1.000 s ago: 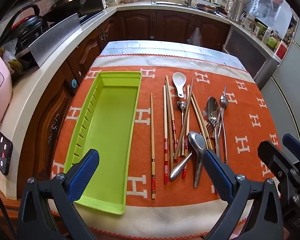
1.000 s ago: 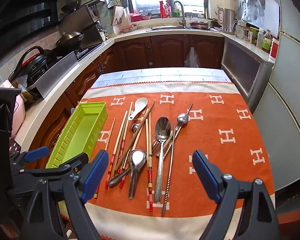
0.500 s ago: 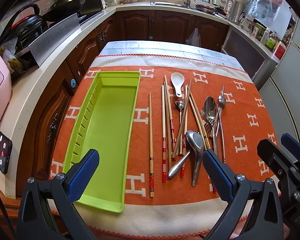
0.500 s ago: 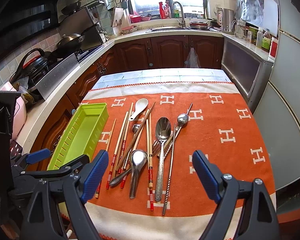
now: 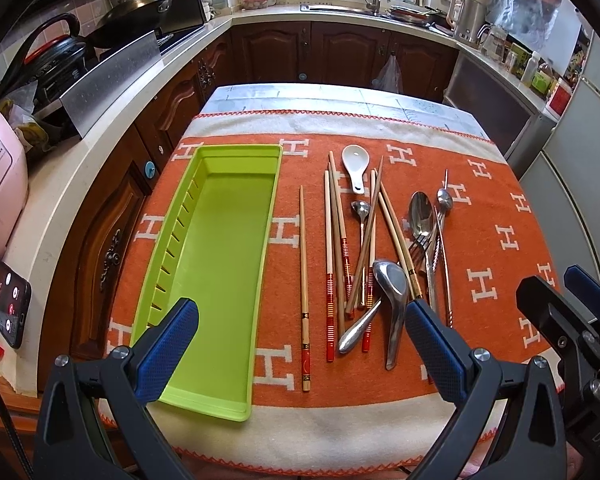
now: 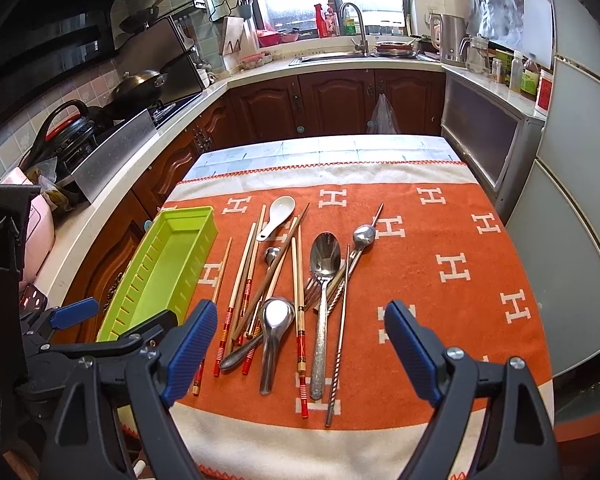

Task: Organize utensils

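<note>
A jumble of chopsticks (image 5: 329,264), metal spoons (image 5: 392,300) and a white ceramic spoon (image 5: 355,164) lies crossed on the orange cloth (image 5: 496,208), just right of an empty green tray (image 5: 220,248). Both the left gripper (image 5: 300,344) and right gripper (image 6: 296,344) hover released, jaws wide, holding nothing. The lone chopstick (image 5: 303,280) beside the tray looks the cleanest first pick; overlapped handles could drag neighbours along.
</note>
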`<state>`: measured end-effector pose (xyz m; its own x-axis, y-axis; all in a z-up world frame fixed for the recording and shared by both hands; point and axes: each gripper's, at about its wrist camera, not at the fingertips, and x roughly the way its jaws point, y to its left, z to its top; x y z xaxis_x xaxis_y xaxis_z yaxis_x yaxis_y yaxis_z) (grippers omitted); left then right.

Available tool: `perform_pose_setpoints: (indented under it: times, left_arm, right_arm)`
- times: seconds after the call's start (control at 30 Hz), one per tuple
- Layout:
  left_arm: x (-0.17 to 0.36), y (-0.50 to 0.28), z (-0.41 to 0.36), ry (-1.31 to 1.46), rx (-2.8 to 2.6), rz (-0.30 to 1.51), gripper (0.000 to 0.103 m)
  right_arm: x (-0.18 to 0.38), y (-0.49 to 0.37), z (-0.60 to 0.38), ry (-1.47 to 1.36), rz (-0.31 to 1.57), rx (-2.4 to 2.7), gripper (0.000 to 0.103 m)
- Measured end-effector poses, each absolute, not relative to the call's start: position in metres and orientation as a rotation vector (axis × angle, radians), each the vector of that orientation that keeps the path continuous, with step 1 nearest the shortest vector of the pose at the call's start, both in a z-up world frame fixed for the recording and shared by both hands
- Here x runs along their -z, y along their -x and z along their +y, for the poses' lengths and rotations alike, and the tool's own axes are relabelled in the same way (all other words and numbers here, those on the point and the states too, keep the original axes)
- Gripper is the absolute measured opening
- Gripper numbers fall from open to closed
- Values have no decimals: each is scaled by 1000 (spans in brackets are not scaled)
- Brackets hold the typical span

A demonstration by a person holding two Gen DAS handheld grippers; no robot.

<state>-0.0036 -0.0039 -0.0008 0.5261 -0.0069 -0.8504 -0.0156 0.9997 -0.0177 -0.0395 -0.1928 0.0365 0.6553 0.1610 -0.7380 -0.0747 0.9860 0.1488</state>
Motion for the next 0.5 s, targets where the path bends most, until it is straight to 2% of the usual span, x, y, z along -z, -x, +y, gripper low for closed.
perform_pose_setpoints:
  times: [0.5]
  left_arm:
    - [4,6,-3,35,11,1051,102]
  right_arm:
    - [-35,42,-193,-115,847,-141,86]
